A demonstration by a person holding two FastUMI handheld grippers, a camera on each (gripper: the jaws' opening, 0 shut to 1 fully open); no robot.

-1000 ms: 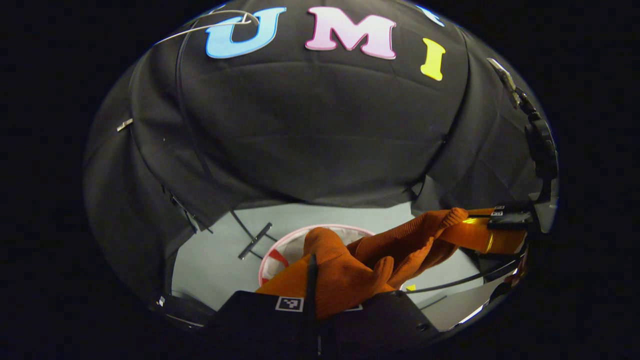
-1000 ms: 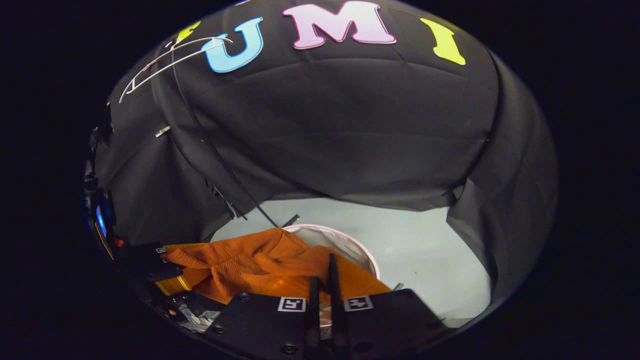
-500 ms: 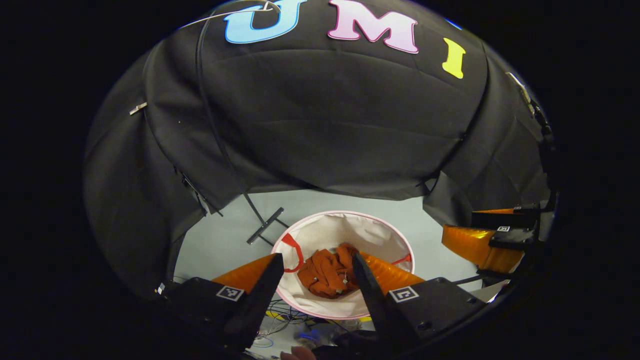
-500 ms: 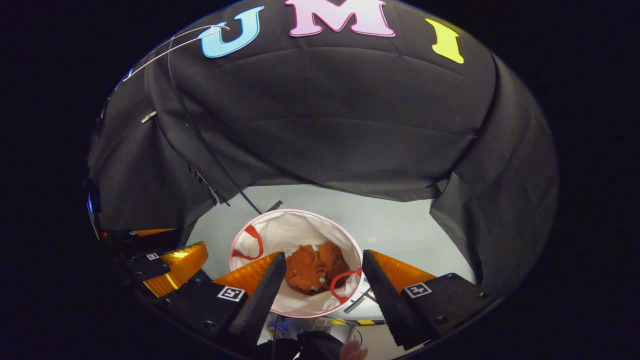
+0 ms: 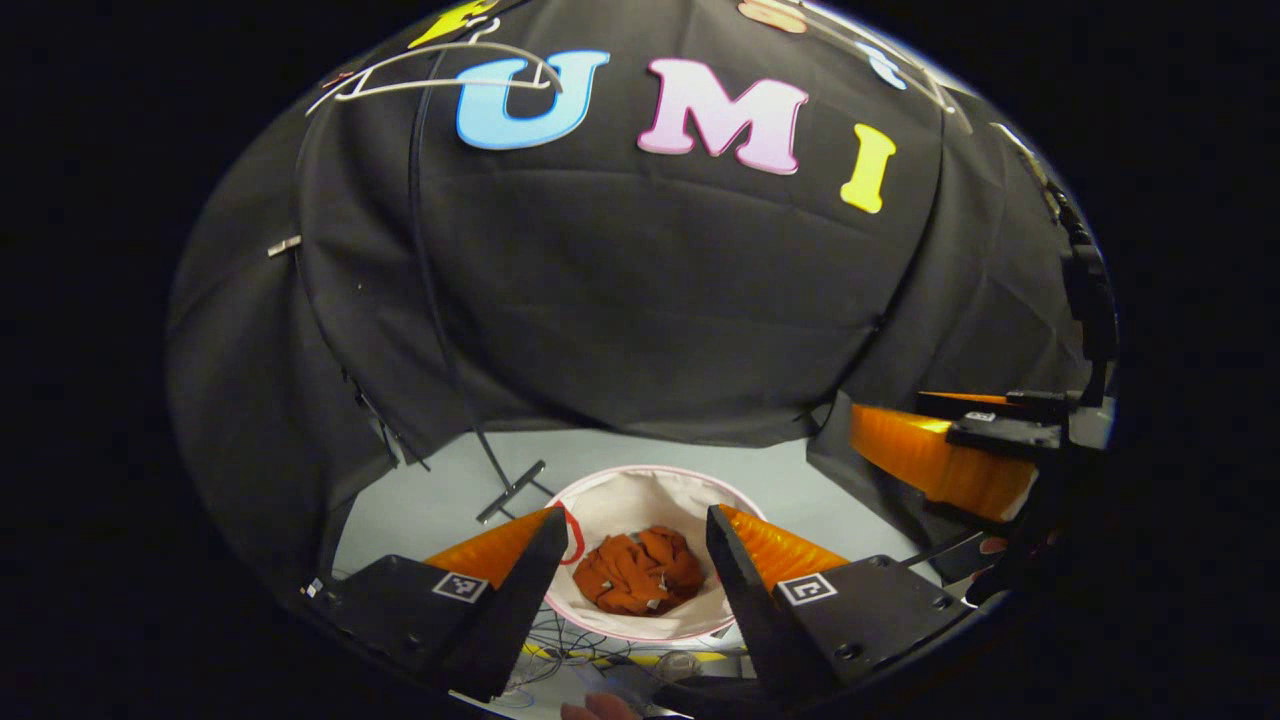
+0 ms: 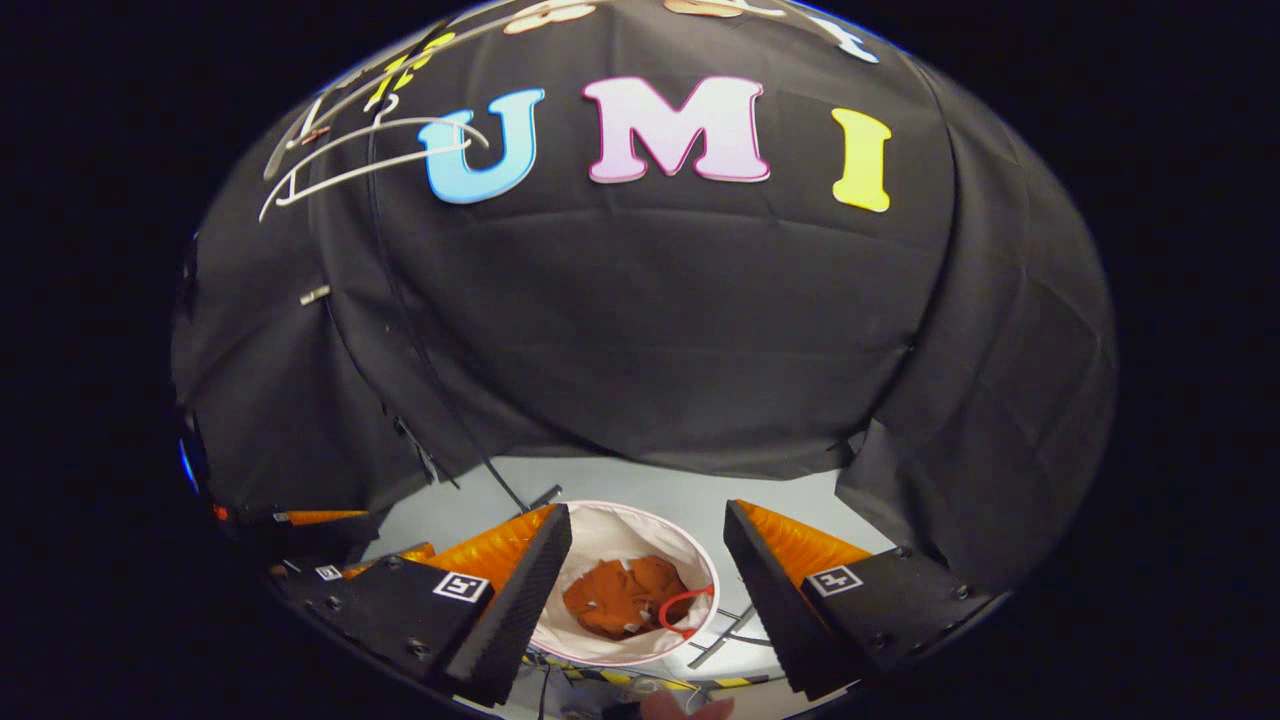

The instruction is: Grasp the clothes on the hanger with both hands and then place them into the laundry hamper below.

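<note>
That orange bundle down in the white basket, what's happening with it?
A person is working two hand-held grippers over a laundry hamper. The orange clothes lie crumpled at its bottom, with nothing gripping them. The left gripper and right gripper both hang above it with fingers spread apart. A bare white hanger hangs up on the black wall.

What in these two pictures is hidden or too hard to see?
- Hamper: in the left gripper view its near rim and outside are hidden by the left gripper; in the right gripper view its sides sit behind the right gripper.
- Orange clothes: crumpled, so the kind of garment is unclear.
- Hanger: too thin to see how it is hung.
</note>
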